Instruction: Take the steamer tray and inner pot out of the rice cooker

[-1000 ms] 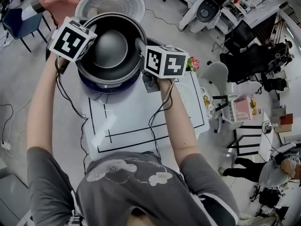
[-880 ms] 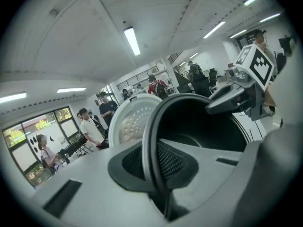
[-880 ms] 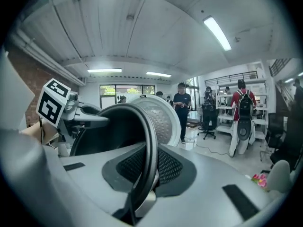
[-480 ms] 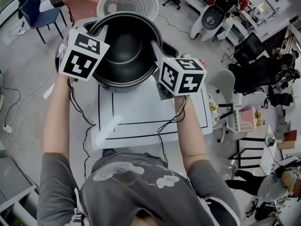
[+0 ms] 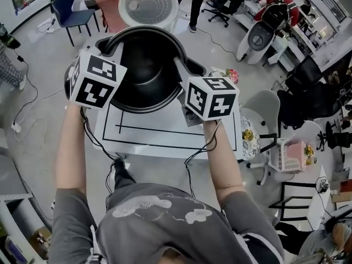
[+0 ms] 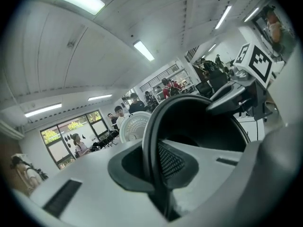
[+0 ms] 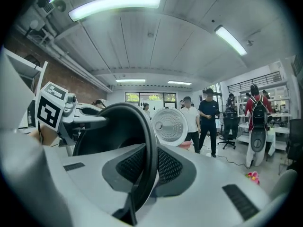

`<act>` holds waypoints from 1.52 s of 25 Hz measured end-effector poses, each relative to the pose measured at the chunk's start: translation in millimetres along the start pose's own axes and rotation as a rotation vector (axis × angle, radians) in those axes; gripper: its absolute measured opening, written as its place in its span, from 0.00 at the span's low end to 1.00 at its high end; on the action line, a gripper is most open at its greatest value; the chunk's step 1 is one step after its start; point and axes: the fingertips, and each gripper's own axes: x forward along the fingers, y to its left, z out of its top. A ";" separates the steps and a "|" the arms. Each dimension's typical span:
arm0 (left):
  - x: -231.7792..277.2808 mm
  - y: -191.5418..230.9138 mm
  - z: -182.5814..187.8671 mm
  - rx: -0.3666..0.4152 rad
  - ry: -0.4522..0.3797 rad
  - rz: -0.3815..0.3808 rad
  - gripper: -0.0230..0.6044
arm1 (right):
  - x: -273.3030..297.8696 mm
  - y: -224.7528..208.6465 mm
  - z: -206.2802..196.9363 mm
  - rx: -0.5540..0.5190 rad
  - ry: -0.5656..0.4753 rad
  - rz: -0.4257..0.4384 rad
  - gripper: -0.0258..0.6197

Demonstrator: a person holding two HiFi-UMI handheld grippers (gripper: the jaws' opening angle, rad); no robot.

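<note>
The black inner pot (image 5: 144,70) hangs in the air over the white table (image 5: 165,142), held level by its rim. My left gripper (image 5: 117,47) is shut on the rim's left side and my right gripper (image 5: 179,63) on its right side. In the left gripper view the thin rim (image 6: 152,141) runs between the pads, and the right gripper's marker cube (image 6: 255,63) shows across the pot. In the right gripper view the rim (image 7: 150,150) is pinched the same way. The rice cooker's open lid (image 5: 148,4) stands behind; the pot hides most of the cooker's body.
Several people (image 7: 208,122) stand beyond the cooker. A small pink flower piece (image 5: 228,75) lies at the table's right edge. A white swivel chair (image 5: 264,106) is to the right, and a blue chair (image 5: 74,12) stands at the far left.
Both grippers have lifted the inner pot up out of the cooker, and it now looks larger and nearer in the head view. The jaws stayed clamped on the rim.
</note>
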 end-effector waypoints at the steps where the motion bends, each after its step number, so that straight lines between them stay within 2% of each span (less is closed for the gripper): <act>1: -11.2 -11.6 -0.7 0.001 0.011 0.007 0.10 | -12.9 2.1 -6.7 0.003 0.005 0.014 0.15; 6: -47.8 -55.4 -12.5 -0.031 0.060 -0.001 0.10 | -54.2 10.8 -32.5 0.010 0.037 0.065 0.15; 12: -63.6 -96.3 -60.2 -0.177 0.152 -0.066 0.10 | -72.9 23.7 -72.4 0.013 0.107 0.110 0.15; 18: -59.2 -128.9 -92.6 -0.281 0.215 -0.131 0.10 | -76.0 20.4 -112.0 0.062 0.170 0.123 0.15; 23: -38.1 -146.5 -122.7 -0.339 0.274 -0.196 0.11 | -62.9 12.3 -145.7 0.101 0.228 0.121 0.15; 30: 7.9 -172.0 -184.5 -0.476 0.387 -0.359 0.11 | -32.9 1.6 -198.3 0.153 0.354 0.078 0.15; 34: 36.5 -184.8 -203.3 -0.487 0.414 -0.431 0.11 | -17.3 -11.5 -224.2 0.201 0.411 0.041 0.15; 38: 55.9 -192.8 -223.2 -0.499 0.436 -0.485 0.12 | -2.2 -17.4 -245.3 0.203 0.453 0.020 0.15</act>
